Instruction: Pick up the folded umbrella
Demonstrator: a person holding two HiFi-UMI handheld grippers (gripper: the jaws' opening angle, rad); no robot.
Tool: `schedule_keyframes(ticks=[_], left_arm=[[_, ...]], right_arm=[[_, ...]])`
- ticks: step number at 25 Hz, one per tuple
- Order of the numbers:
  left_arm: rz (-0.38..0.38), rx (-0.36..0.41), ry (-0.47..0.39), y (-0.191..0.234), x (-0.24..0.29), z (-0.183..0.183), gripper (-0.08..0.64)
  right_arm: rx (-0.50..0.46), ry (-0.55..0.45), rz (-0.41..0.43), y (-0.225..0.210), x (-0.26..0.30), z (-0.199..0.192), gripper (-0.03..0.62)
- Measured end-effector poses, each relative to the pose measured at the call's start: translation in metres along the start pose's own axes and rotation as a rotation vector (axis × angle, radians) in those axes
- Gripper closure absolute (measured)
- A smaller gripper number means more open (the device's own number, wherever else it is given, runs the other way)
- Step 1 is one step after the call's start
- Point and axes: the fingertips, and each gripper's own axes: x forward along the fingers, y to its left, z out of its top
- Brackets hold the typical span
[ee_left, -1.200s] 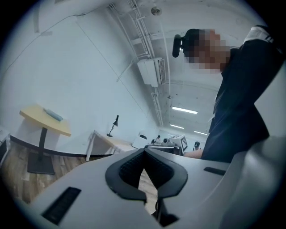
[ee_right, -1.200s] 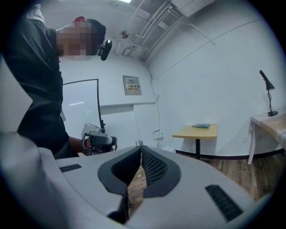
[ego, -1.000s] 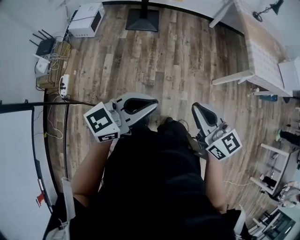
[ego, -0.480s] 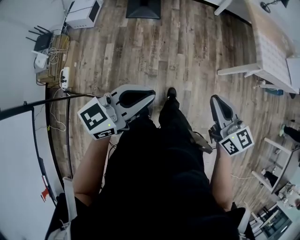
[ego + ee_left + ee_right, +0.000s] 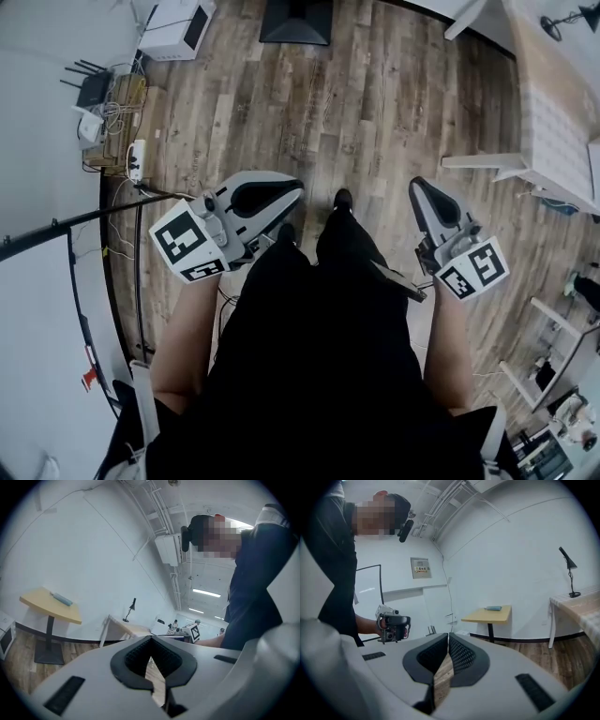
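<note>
While the person stands on the wooden floor (image 5: 375, 112), two hand-held grippers are before the body: the left hand-held gripper (image 5: 151, 639) has its jaws pressed together on nothing, and the right hand-held gripper (image 5: 448, 635) is the same. One folded umbrella (image 5: 493, 607) lies on one small yellow worktop (image 5: 485, 617) by the white wall, well apart from both. Right of it, one black desk lamp (image 5: 568, 573) stands on a second, pale worktop (image 5: 576, 603).

The bluish thing (image 5: 61, 599) on the yellow table (image 5: 41, 605) is too small to identify; the desk (image 5: 553, 122) runs off-frame.
</note>
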Motion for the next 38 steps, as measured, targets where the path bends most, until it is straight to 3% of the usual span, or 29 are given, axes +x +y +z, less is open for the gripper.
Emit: schedule_keyframes(ticks=[6, 9, 12, 15, 19, 25, 33, 38], left_arm=[[0.051, 0.005, 0.005, 0.012, 0.041, 0.019, 0.549], [0.085, 0.002, 0.009, 0.016, 0.074, 0.027, 0.549], [0.114, -0.018, 0.011, 0.019, 0.083, 0.03, 0.549], [0.133, -0.02, 0.003, 0.026, 0.08, 0.035, 0.549], [0.176, -0.03, -0.038, 0.063, 0.08, 0.048, 0.549], [0.123, -0.001, -0.083, 0.126, 0.096, 0.084, 0.549], [0.065, 0.045, -0.096, 0.234, 0.105, 0.153, 0.549], [0.055, 0.012, -0.11, 0.299, 0.103, 0.171, 0.549]], right_arm=[[-0.019, 0.013, 0.11, -0.029, 0.004, 0.013, 0.574], [-0.077, 0.052, 0.181, -0.06, 0.007, 0.017, 0.574], [-0.157, 0.08, 0.181, -0.093, 0.015, 0.029, 0.574], [-0.165, 0.074, 0.203, -0.108, 0.026, 0.04, 0.574], [-0.169, 0.09, 0.233, -0.115, 0.055, 0.049, 0.574], [-0.15, 0.105, 0.22, -0.14, 0.115, 0.07, 0.574], [-0.179, 0.099, 0.141, -0.197, 0.207, 0.139, 0.574], [-0.189, 0.113, 0.112, -0.215, 0.253, 0.159, 0.574]])
